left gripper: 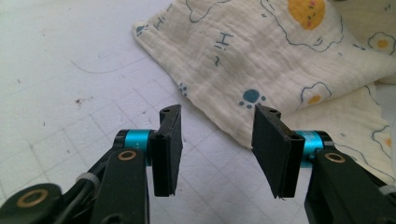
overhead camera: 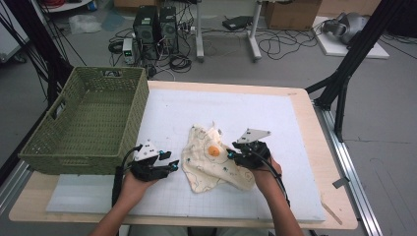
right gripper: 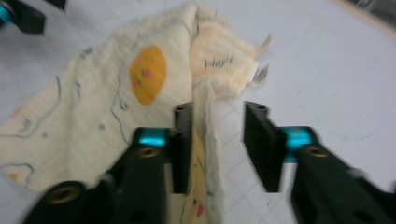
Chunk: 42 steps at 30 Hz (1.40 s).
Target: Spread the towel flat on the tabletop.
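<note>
A cream muslin cloth point(overhead camera: 211, 160) printed with fried eggs and paw marks lies crumpled on the white mat. My left gripper point(overhead camera: 171, 164) rests just left of it, open. In the left gripper view the cloth's point(left gripper: 261, 51) near edge lies just beyond my left gripper point(left gripper: 218, 114), whose jaws have only mat between them. My right gripper point(overhead camera: 230, 154) sits over the cloth's right part. In the right gripper view, blurred, that gripper point(right gripper: 219, 109) is open, and a raised fold of the cloth point(right gripper: 116, 93) runs between the jaws, close to the left one.
A green woven basket point(overhead camera: 49, 147) stands empty at the table's left, close behind my left hand. The white gridded mat point(overhead camera: 275, 128) covers most of the wooden table point(overhead camera: 314, 128). The other gripper point(right gripper: 18, 16) appears at the top left of the right gripper view.
</note>
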Each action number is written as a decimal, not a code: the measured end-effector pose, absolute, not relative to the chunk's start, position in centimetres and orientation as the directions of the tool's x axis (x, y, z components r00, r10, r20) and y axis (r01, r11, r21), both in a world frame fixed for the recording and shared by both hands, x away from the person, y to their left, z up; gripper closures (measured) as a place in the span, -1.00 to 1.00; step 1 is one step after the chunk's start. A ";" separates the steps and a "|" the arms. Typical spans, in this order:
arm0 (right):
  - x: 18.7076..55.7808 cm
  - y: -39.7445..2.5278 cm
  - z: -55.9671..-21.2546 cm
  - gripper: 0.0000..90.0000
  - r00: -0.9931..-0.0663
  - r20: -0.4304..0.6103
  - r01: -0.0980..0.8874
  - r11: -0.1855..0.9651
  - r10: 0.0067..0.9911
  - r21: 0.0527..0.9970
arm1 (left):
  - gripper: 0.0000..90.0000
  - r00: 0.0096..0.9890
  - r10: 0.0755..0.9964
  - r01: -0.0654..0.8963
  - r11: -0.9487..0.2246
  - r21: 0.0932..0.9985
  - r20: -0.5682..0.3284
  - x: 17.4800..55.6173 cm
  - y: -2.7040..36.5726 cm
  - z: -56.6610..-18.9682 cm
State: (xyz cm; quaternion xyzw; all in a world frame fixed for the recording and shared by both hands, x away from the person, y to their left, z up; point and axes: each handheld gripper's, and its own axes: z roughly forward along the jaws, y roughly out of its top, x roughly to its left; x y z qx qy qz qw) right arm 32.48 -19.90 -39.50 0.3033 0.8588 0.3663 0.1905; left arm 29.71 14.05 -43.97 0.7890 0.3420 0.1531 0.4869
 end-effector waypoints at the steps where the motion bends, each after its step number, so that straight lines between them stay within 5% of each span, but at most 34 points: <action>1: 32.7 -20.0 -39.8 0.76 -0.745 -0.093 0.394 0.549 0.660 0.737 | 0.16 0.718 0.690 0.391 -0.292 0.873 -0.091 29.7 14.1 -44.0; 5: 32.5 -21.4 -40.3 0.92 -0.726 -0.083 0.425 0.540 0.683 0.726 | 0.15 0.712 0.695 0.399 -0.285 0.872 -0.099 29.9 14.3 -44.1; 22: 28.3 -30.3 -42.9 0.93 -0.536 -0.081 0.616 0.455 0.840 0.643 | 0.11 0.707 0.698 0.416 -0.281 0.865 -0.113 30.0 13.9 -44.3; 24: 28.0 -30.6 -43.2 0.89 -0.534 -0.069 0.626 0.449 0.843 0.638 | 0.09 0.709 0.696 0.418 -0.282 0.863 -0.117 30.1 13.7 -44.4; 30: 28.5 -30.4 -41.6 0.34 -0.531 -0.046 0.541 0.380 0.846 0.750 | 0.06 0.712 0.690 0.427 -0.274 0.862 -0.133 30.3 13.3 -44.4; 35: 31.0 -29.3 -41.0 0.14 -0.528 -0.050 0.524 0.371 0.848 0.767 | 0.04 0.714 0.688 0.420 -0.273 0.866 -0.129 30.1 13.3 -44.4; 42: 35.1 -26.2 -42.5 0.20 -0.567 -0.060 0.507 0.405 0.822 0.761 | -0.02 0.712 0.689 0.426 -0.270 0.863 -0.135 30.1 13.6 -44.5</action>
